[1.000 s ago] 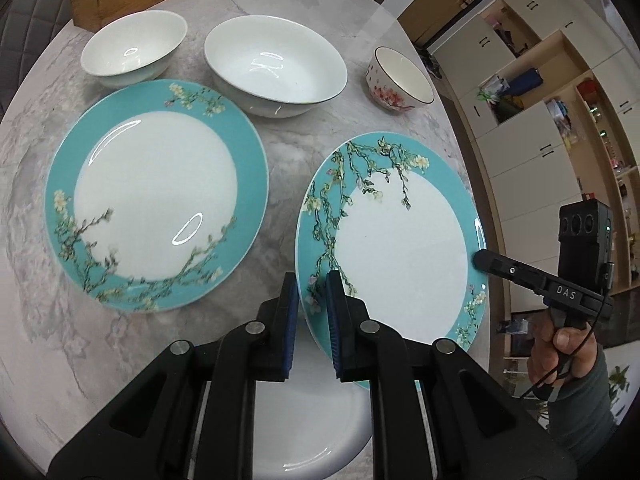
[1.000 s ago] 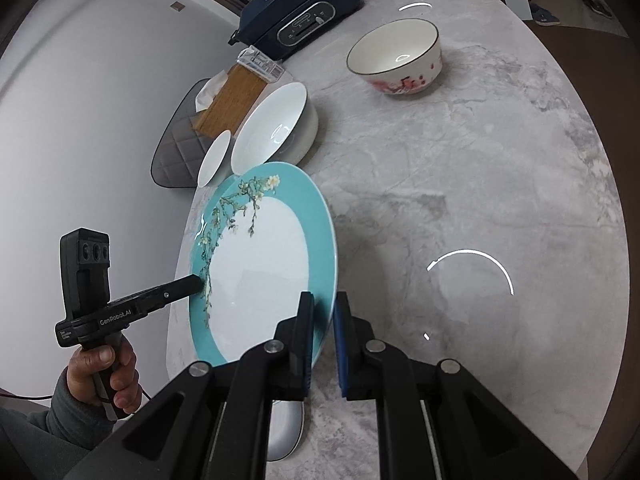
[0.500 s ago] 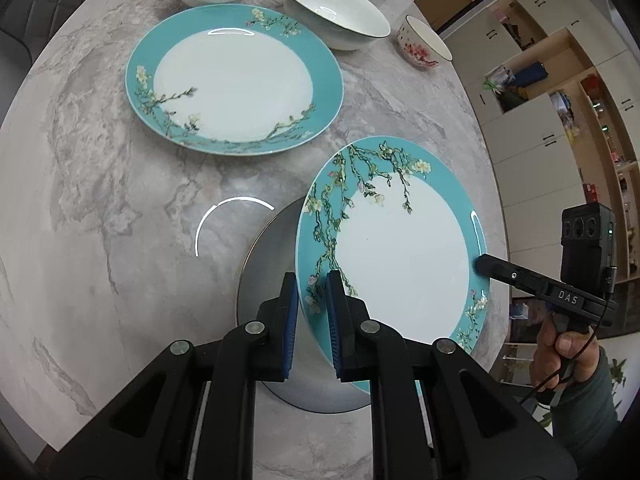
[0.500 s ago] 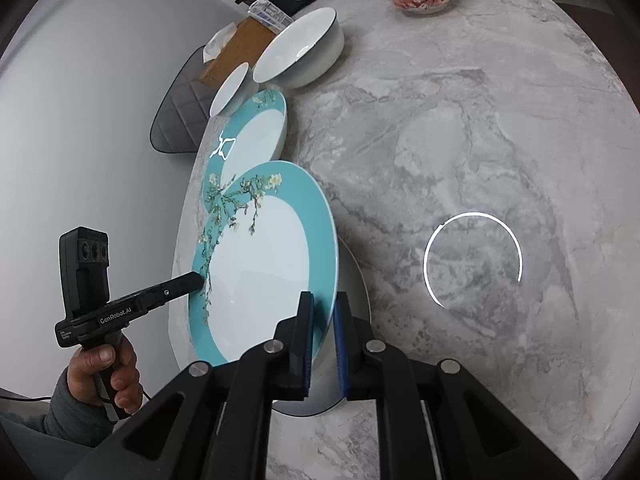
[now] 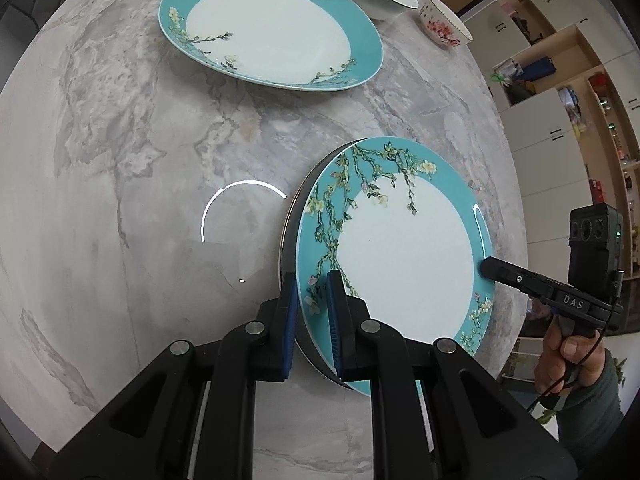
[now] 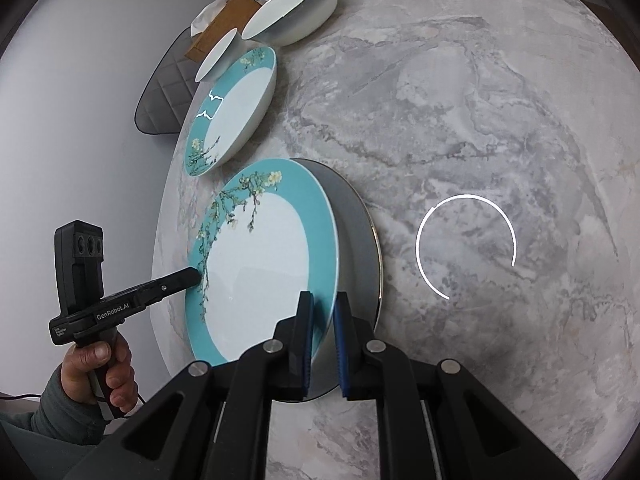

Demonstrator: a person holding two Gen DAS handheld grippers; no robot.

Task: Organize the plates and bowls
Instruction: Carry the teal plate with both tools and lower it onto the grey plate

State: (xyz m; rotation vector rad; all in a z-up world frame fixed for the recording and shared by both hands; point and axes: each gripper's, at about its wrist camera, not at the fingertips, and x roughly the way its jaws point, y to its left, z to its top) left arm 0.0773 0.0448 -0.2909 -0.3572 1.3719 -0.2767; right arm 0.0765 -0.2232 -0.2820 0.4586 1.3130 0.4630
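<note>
A teal blossom plate is held level above the marble table, clamped at opposite rims by both grippers. My left gripper is shut on its near rim; my right gripper is shut on the other rim. The right gripper also shows in the left wrist view, and the left gripper in the right wrist view. A grey plate lies on the table right under the held one. A second teal plate lies farther back, also seen in the right wrist view.
A large white bowl and a small white bowl stand behind the far teal plate. A pink-flowered bowl stands at the back. A wooden tissue box and a dark appliance sit at the far table edge. Shelves stand beyond.
Both grippers have carried the teal plate nearer and lower over the grey plate. The far teal plate and bowls have receded toward the top of the views.
</note>
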